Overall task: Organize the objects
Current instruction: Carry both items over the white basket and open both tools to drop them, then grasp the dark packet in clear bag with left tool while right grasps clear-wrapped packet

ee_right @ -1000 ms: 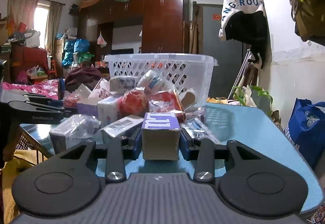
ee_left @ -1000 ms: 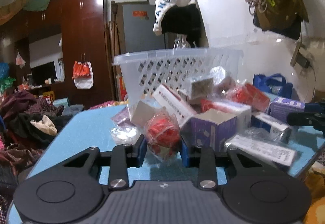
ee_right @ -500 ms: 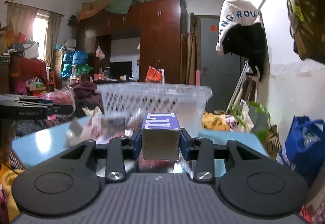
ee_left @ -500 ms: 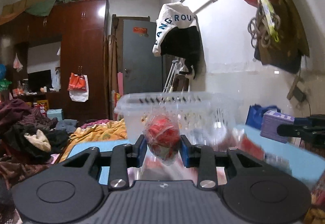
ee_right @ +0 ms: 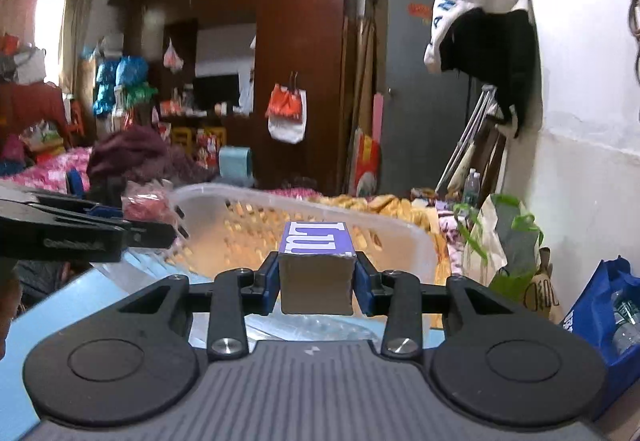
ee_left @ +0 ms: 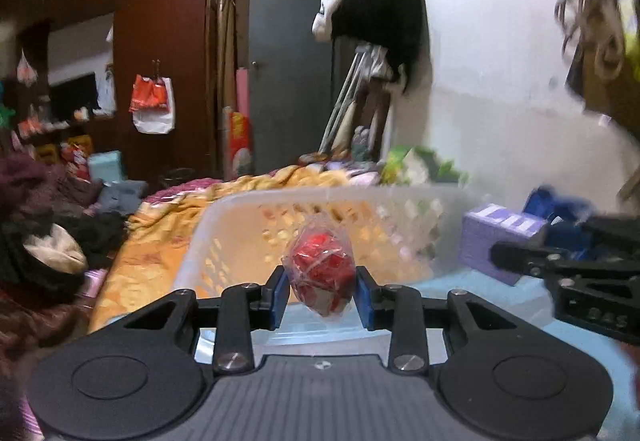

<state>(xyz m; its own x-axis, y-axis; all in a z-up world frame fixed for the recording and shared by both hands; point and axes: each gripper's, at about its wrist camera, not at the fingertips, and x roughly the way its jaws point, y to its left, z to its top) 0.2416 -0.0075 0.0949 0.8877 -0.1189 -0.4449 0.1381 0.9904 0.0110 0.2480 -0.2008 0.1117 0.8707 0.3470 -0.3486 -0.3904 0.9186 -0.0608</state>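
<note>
Above the basket (ee_left: 248,225) we are holding both grippers so their loads fall inside. Our left gripper (ee_left: 322,291) is spreading, letting go of the wrapped red ball (ee_left: 322,273); our right gripper (ee_right: 316,283) is also loosening around the purple box (ee_right: 317,265).

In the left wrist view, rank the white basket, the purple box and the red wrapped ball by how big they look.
1. white basket, clearly largest.
2 and 3. purple box and red wrapped ball look about alike; the ball is nearer the camera, so I won't rank them.
</note>
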